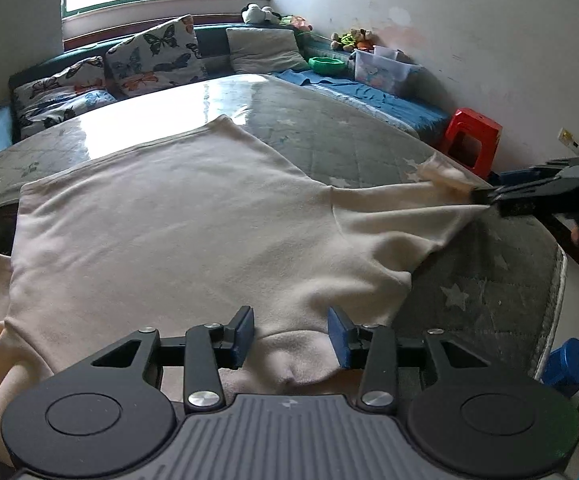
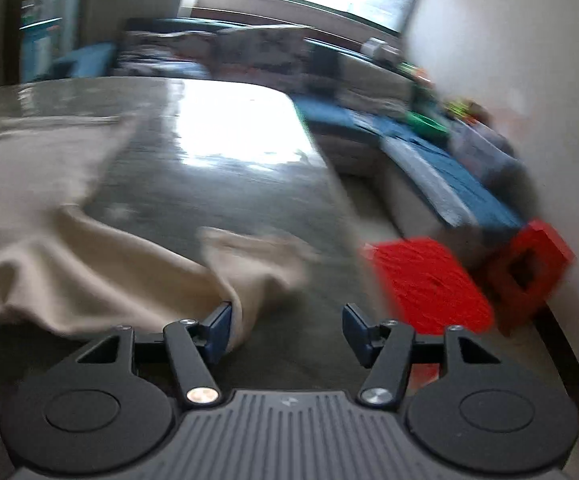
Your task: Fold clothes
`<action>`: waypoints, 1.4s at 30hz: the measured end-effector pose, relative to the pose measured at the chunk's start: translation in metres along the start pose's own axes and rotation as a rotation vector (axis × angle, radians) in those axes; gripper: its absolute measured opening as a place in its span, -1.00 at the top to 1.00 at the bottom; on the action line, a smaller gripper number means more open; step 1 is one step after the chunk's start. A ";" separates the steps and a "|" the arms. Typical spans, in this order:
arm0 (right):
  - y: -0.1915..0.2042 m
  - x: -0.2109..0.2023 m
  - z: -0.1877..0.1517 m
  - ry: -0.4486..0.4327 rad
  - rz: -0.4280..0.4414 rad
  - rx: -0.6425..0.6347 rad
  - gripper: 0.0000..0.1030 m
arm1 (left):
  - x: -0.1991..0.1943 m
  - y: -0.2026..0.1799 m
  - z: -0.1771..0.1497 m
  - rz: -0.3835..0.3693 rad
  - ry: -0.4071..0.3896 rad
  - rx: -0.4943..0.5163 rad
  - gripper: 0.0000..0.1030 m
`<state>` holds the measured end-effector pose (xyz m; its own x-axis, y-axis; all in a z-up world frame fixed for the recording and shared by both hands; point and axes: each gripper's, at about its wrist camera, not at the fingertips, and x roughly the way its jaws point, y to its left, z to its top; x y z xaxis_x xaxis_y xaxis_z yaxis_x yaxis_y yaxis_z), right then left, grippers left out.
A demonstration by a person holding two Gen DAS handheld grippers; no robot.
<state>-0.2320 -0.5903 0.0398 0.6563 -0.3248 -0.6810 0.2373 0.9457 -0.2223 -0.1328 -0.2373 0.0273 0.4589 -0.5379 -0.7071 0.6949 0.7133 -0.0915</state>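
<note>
A cream long-sleeved top point(image 1: 177, 216) lies spread flat on a grey star-patterned table point(image 1: 329, 136). My left gripper point(image 1: 291, 336) is open, its blue pads on either side of the neck edge at the near side. My right gripper shows in the left wrist view point(image 1: 485, 198) at the end of the right sleeve point(image 1: 409, 208), which is stretched out to the right. In the blurred right wrist view my right gripper point(image 2: 287, 334) stands open, the sleeve end point(image 2: 245, 276) resting against its left pad point(image 2: 219, 332).
A sofa with butterfly cushions point(image 1: 153, 56) and a blue-covered bench point(image 1: 369, 96) with a clear box point(image 1: 381, 68) stand behind the table. Red stools point(image 2: 429, 284) stand at the table's right edge. A blue object point(image 1: 567, 366) sits on the floor at right.
</note>
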 end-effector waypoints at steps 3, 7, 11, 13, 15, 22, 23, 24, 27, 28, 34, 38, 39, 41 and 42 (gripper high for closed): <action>-0.027 -0.001 -0.006 0.013 -0.054 0.089 -0.15 | -0.001 -0.001 -0.002 -0.002 -0.003 0.016 0.07; -0.033 -0.005 -0.006 -0.010 -0.091 0.108 -0.15 | -0.001 -0.002 -0.005 0.002 -0.008 0.026 0.03; -0.031 -0.001 -0.002 -0.021 -0.026 0.124 -0.15 | -0.002 -0.001 -0.005 0.000 -0.008 0.022 0.02; -0.024 0.007 0.001 -0.007 -0.007 0.096 -0.14 | -0.002 -0.001 -0.005 0.000 -0.009 0.024 0.02; -0.020 0.017 0.004 0.009 0.014 0.087 -0.03 | -0.002 0.000 -0.006 -0.001 -0.010 0.025 0.01; -0.022 0.042 0.021 0.038 0.103 0.150 0.32 | -0.003 0.001 -0.008 -0.003 -0.017 0.025 -0.03; -0.023 0.046 0.024 0.040 0.106 0.158 0.32 | -0.003 0.002 -0.009 -0.003 -0.019 0.025 -0.03; -0.024 0.049 0.027 0.042 0.105 0.161 0.34 | -0.003 0.002 -0.009 -0.004 -0.021 0.025 -0.04; -0.027 0.063 0.039 0.042 0.090 0.168 0.34 | -0.004 0.002 -0.012 -0.005 -0.029 0.029 -0.05; -0.027 0.068 0.042 0.040 0.084 0.165 0.34 | -0.005 0.002 -0.013 -0.005 -0.032 0.029 -0.06; -0.023 0.083 0.053 0.029 0.055 0.151 0.29 | -0.008 0.006 -0.016 -0.018 -0.046 0.008 -0.09; -0.023 0.080 0.052 0.023 0.063 0.131 0.25 | -0.021 0.013 -0.013 -0.026 -0.071 -0.022 -0.10; -0.023 0.079 0.052 0.022 0.067 0.128 0.21 | -0.026 0.016 -0.012 -0.021 -0.085 -0.028 -0.10; -0.020 0.072 0.052 0.009 0.077 0.117 0.19 | -0.037 0.028 -0.010 0.014 -0.115 -0.053 -0.10; -0.016 0.066 0.052 0.000 0.081 0.101 0.15 | -0.043 0.033 -0.009 0.032 -0.130 -0.065 -0.10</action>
<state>-0.1546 -0.6277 0.0346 0.6762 -0.2474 -0.6940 0.2545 0.9624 -0.0951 -0.1341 -0.1865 0.0487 0.5512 -0.5653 -0.6137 0.6433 0.7563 -0.1188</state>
